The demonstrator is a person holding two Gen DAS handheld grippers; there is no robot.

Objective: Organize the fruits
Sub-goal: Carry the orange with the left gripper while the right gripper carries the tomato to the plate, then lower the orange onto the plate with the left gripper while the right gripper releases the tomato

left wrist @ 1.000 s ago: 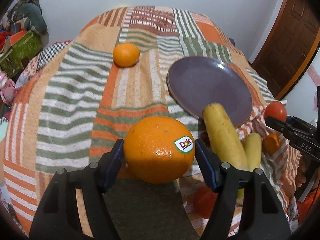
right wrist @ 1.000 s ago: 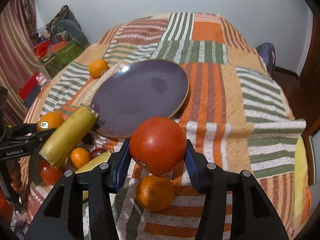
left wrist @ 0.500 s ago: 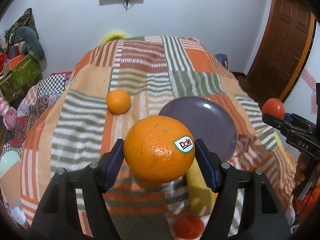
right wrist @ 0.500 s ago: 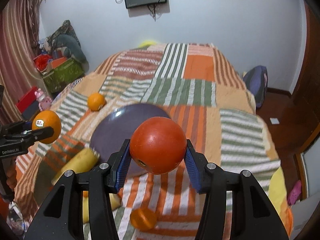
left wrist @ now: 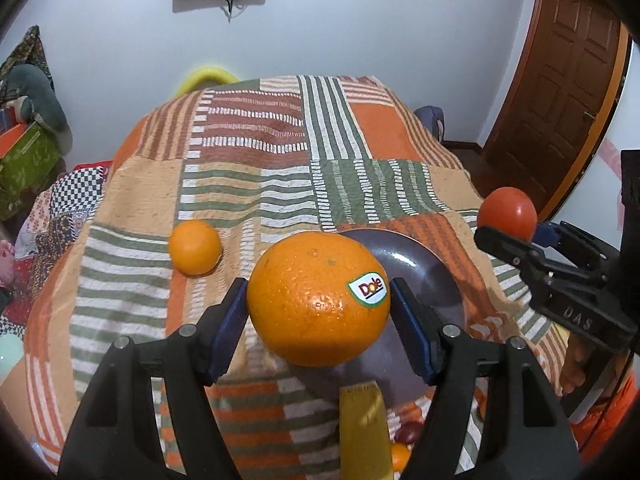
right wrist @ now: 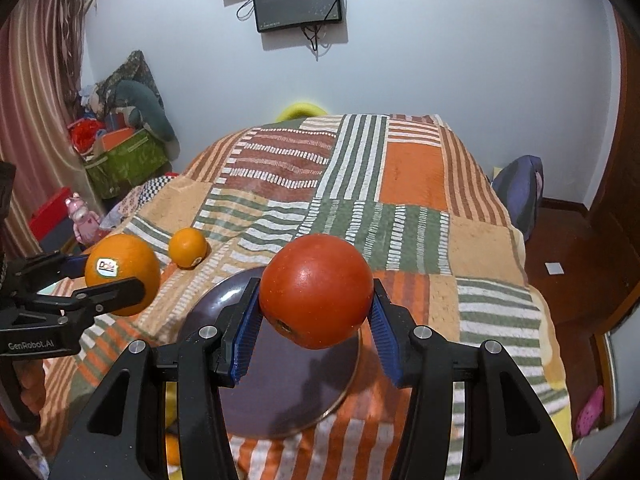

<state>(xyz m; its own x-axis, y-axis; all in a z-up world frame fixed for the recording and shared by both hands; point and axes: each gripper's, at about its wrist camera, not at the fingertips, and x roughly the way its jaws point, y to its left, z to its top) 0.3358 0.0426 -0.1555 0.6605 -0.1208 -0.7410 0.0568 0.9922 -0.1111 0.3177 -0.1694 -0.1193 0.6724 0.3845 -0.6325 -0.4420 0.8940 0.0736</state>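
Note:
My left gripper (left wrist: 318, 308) is shut on a large orange (left wrist: 316, 300) with a Dole sticker, held in the air above the bed; it also shows in the right wrist view (right wrist: 120, 276). My right gripper (right wrist: 316, 312) is shut on a red tomato (right wrist: 316, 290), held above the purple plate (right wrist: 288, 392); the tomato also shows in the left wrist view (left wrist: 507, 213). The plate (left wrist: 420, 264) lies on the striped patchwork blanket (left wrist: 256, 184). A small orange (left wrist: 195, 247) lies on the blanket left of the plate. A banana end (left wrist: 362, 420) shows below the large orange.
More small fruit (left wrist: 404, 446) lies near the banana, partly hidden by my left gripper. A green box and clutter (right wrist: 124, 160) stand at the bed's left. A wooden door (left wrist: 556, 92) is on the right, a wall screen (right wrist: 298, 0) behind.
Both grippers have risen and drawn back with their fruit. The bed, plate and loose fruit now look lower and farther away, and more of the wall shows.

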